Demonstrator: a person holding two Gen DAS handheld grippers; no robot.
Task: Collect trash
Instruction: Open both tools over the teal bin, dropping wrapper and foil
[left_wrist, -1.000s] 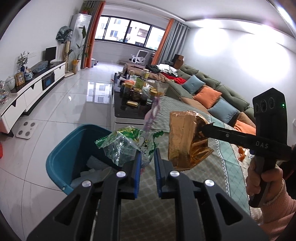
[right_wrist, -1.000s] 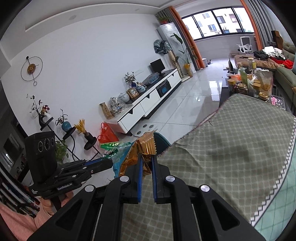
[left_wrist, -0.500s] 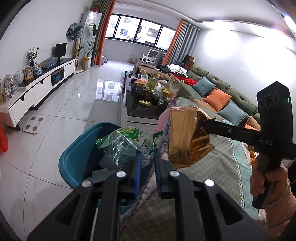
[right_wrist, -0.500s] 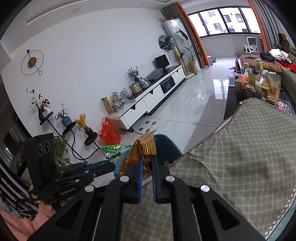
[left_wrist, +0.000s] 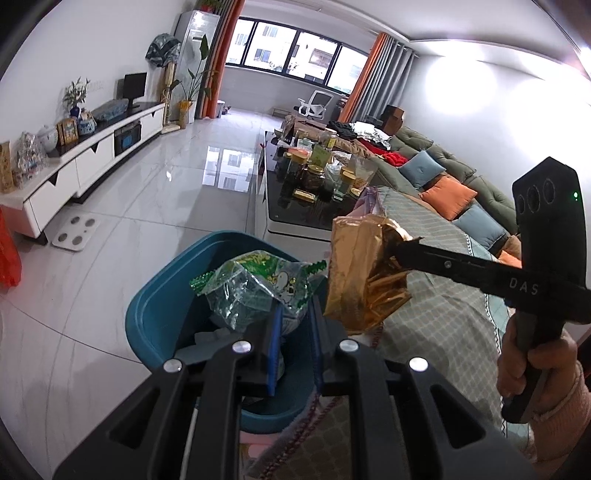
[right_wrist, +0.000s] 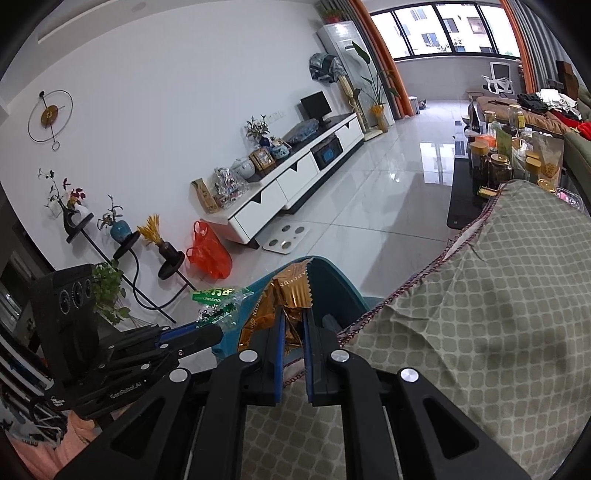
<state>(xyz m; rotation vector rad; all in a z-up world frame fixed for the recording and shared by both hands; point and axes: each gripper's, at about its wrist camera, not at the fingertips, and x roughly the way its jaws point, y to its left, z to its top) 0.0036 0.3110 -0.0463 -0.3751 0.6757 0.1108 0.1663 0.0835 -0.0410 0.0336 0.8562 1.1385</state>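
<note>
My left gripper is shut on a clear green snack bag and holds it over the blue trash bin, which has paper inside. My right gripper is shut on a gold foil wrapper and holds it at the bin's rim, just off the edge of the cloth-covered table. In the left wrist view the gold wrapper hangs right of the green bag, held by the right gripper. The green bag also shows in the right wrist view.
A dark coffee table with several jars stands beyond the bin. A sofa with cushions runs along the right. A white TV cabinet, a floor scale and an orange plastic bag lie on the left over glossy tiles.
Both grippers have moved off the table toward the bin with their trash. The green bag now hangs over the bin's opening, and the gold wrapper has come to its rim.
</note>
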